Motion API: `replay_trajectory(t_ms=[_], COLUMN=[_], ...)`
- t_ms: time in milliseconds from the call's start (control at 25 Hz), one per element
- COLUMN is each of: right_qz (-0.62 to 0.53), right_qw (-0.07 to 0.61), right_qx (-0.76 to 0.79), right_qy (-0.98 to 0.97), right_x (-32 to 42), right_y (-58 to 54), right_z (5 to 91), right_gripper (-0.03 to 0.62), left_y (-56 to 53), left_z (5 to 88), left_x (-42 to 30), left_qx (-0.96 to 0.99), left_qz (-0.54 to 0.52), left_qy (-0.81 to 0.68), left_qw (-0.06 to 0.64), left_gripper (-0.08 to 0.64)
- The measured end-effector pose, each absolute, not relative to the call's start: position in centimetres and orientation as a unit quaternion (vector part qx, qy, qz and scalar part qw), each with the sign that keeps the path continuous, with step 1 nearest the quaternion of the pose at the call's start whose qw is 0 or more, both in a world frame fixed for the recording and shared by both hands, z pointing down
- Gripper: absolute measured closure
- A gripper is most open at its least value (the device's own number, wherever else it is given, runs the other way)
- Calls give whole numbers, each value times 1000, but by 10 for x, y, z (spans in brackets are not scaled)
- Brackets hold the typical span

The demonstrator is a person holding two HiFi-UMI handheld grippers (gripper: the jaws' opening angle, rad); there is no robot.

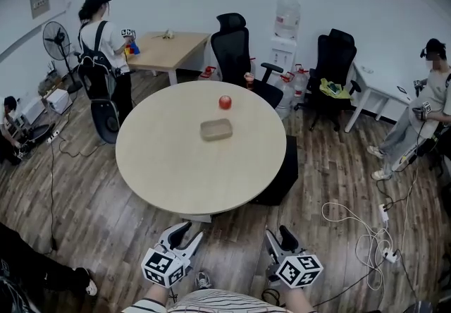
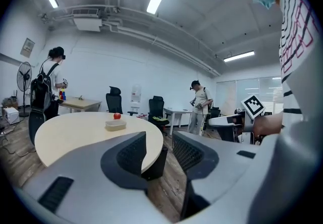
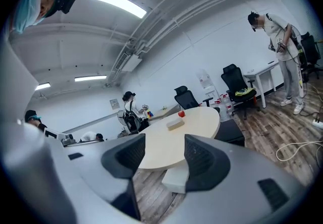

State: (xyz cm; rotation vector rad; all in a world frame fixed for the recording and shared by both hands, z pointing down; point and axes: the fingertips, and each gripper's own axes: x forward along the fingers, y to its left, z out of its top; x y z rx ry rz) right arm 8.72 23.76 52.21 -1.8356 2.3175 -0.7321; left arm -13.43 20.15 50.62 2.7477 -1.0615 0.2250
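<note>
A round beige table [image 1: 183, 170] stands ahead of me. A red apple [image 1: 225, 101] [image 2: 117, 115] [image 3: 181, 114] and a shallow clear box [image 1: 215, 129] [image 2: 115, 124] [image 3: 175, 124] rest on its far half, close together. Held low by my body, short of the table's near edge, my left gripper [image 1: 187, 232] [image 2: 159, 150] is open and empty. My right gripper [image 1: 277, 235] [image 3: 161, 160] hangs beside it, also open and empty.
Two black office chairs [image 1: 236, 51] [image 1: 332, 65] and a water dispenser [image 1: 284, 40] stand behind the table. A person with a backpack [image 1: 101, 51] stands by a wooden desk [image 1: 169, 47] far left. Another person [image 1: 423, 118] sits right. Cables and a power strip [image 1: 384, 234] lie on the floor.
</note>
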Motion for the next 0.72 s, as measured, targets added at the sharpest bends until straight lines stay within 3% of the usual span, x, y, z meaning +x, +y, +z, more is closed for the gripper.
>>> replay_trajectory(t_ms=[400,720], right_qz=[-247,-261], right_qw=[64,63], right_qx=[-630,-645], right_qy=[734,715], right_x=[40,39], right_y=[177,144], right_z=[527,539], right_gripper=[357,357], left_y=[126,83], left_z=[509,527], left_x=[-194,-201], left_qx=[930,928], left_qz=[64,64], left_qy=[-348,-347], left_qw=[99,116], left_gripper=[420,420])
